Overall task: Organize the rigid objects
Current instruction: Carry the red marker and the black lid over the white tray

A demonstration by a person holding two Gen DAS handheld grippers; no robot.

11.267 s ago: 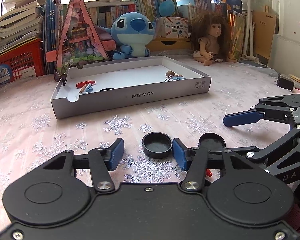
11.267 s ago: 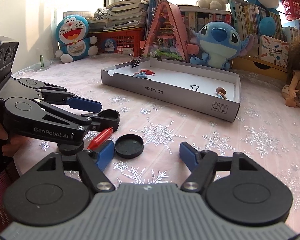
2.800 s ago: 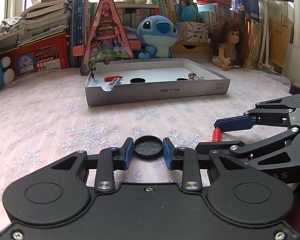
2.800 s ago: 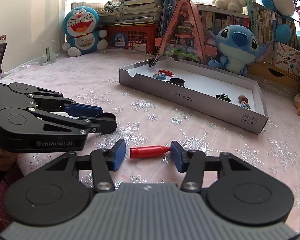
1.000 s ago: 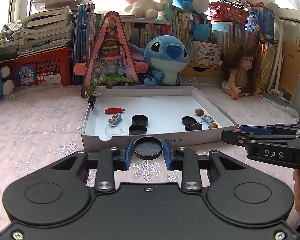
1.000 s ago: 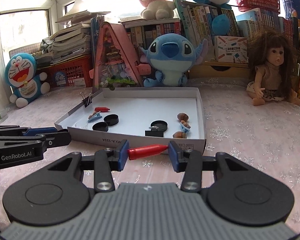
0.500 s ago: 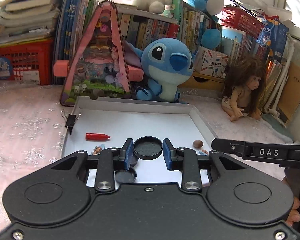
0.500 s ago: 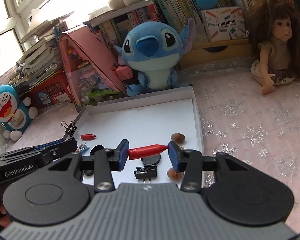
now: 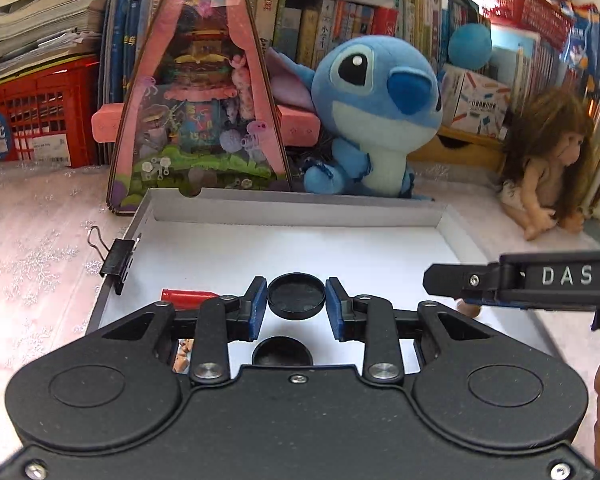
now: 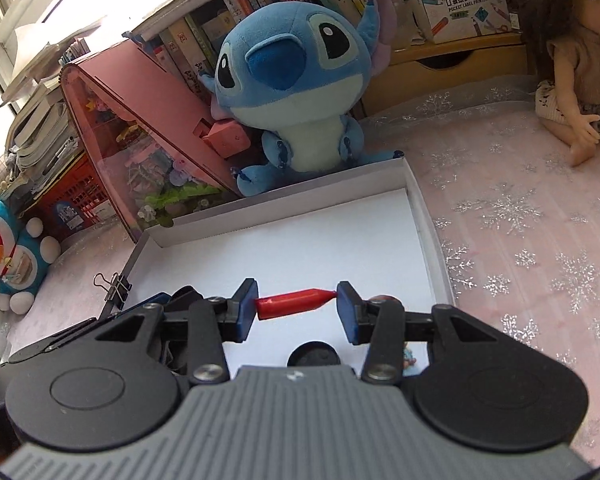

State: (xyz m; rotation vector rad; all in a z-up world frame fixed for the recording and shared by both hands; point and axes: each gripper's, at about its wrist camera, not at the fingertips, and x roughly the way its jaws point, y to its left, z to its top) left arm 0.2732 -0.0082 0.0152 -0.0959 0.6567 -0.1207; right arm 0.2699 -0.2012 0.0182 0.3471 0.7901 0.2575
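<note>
My left gripper [image 9: 296, 298] is shut on a round black cap [image 9: 296, 296] and holds it above the floor of the shallow white box [image 9: 300, 210]. Under it in the box lie another black cap [image 9: 282, 352] and a red pen cap [image 9: 188, 295]. In the right wrist view my right gripper [image 10: 296, 304] is shut on a red pointed pen cap [image 10: 294, 303], held crosswise over the same white box [image 10: 284, 196]. A black cap [image 10: 313, 354] lies on the box floor below it. The right gripper's arm [image 9: 520, 280] reaches in from the right in the left wrist view.
A black binder clip [image 9: 116, 260] is clipped on the box's left wall. Behind the box stand a pink triangular toy house [image 9: 204, 92] and a blue plush toy [image 9: 376, 120]. A doll [image 10: 576, 52] sits at the right. Red crates and books line the back.
Both grippers have moved forward over the box with their loads; the box and the toys behind look larger. The right view has rolled, so the box appears tilted.
</note>
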